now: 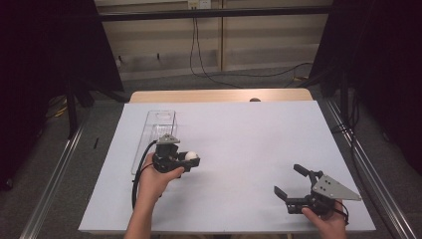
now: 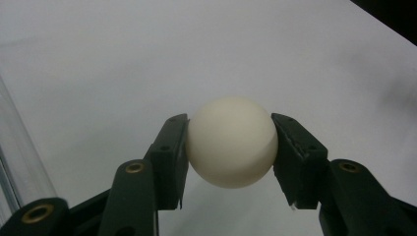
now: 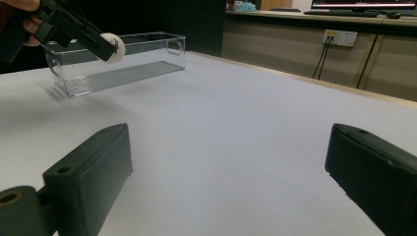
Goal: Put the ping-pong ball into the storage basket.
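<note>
Taking the clear plastic box (image 1: 158,130) as the landmark, it lies lengthwise at the left of the white table cover (image 1: 249,129), open side up and with nothing visible inside it — most likely the place the ball is meant to go. Just beside the box's near right corner, the left gripper (image 1: 191,160) holds a white ball (image 1: 191,157) up off the cover; in the left gripper view the two black jaws are clamped on opposite sides of the ball (image 2: 231,142), gripping near its widest part, which should keep so smooth and round a thing from squirting out. The box wall (image 2: 14,162) shows at that view's left edge, so the carry to it would be short. Well to the right of the box, toward the near edge, the right gripper (image 1: 288,183) rests low with its jaws spread wide and nothing between them — parked clear of the work, I judge.
</note>
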Motion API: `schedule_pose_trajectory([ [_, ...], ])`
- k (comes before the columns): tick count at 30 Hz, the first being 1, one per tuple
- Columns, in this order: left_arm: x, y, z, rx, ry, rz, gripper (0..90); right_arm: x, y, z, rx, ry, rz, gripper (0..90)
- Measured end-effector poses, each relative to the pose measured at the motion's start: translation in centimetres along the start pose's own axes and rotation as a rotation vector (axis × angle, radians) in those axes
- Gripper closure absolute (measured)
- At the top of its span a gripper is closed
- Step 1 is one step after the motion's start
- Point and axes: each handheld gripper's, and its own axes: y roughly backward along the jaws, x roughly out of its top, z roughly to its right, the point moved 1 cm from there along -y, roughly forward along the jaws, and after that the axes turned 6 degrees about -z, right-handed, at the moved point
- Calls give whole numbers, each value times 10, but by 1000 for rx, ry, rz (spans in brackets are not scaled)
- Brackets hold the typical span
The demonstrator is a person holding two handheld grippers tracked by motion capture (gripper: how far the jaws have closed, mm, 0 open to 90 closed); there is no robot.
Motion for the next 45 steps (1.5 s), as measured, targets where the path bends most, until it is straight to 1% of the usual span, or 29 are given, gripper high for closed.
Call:
schedule_pose_trajectory([
  [1, 0, 0, 0, -9, 0, 0, 511, 0, 0, 0, -2, 3, -1, 33],
  [2, 0, 2, 0, 2, -7, -13, 510, 0, 0, 0, -1, 5, -1, 33],
  [3, 0, 2, 0, 10, -4, -7, 511, 0, 0, -1, 1, 1, -4, 33],
  [4, 0, 2, 0, 5, 2, -1, 511, 0, 0, -1, 4, 7, -3, 33],
  [9, 0, 4, -1, 13, 0, -5, 511, 0, 0, -1, 4, 7, -1, 33],
  [12, 0, 5, -3, 1, 2, 2, 511, 0, 0, 0, 4, 8, -4, 33],
  [14, 0, 6, -3, 6, 4, 6, 511, 0, 0, 0, 1, 8, -2, 33],
  [15, 1, 8, -3, 18, 3, -2, 511, 0, 0, 0, 1, 8, -2, 33],
  [16, 1, 8, -3, 12, 8, 8, 511, 0, 0, 0, 1, 9, -3, 33],
  [17, 1, 9, -3, 19, 1, 9, 511, 0, 0, 0, 1, 8, -2, 33],
  [19, 1, 9, -4, 6, 1, 9, 511, 0, 0, 0, 3, 10, -2, 33],
  [23, 1, 10, -4, 15, 2, 3, 511, 0, 0, 0, 0, 8, -4, 33],
  [26, 1, 10, -4, 12, 2, 3, 511, 0, 0, 0, 2, -2, -1, 33],
  [31, 0, 10, -4, 4, 5, 1, 511, 0, 0, 1, 4, -1, 0, 33],
  [33, 0, 10, -5, 12, 6, -5, 511, 0, 0, 1, 4, 1, 1, 33],
  [36, 0, 9, -5, 12, 6, -9, 511, 0, 0, 1, 4, 0, 0, 33],
  [38, 0, 8, -5, 9, 13, -5, 511, 0, 0, 2, 0, 4, 0, 33],
  [42, 0, 8, -6, 11, 12, -9, 511, 0, 0, 2, 4, -1, -1, 33],
  [44, 1, 9, -6, 5, 18, -3, 511, 0, 0, 2, -3, -11, 6, 33],
  [45, 1, 9, -6, 7, 11, -10, 511, 0, 1, 2, 1, -1, 3, 33],
])
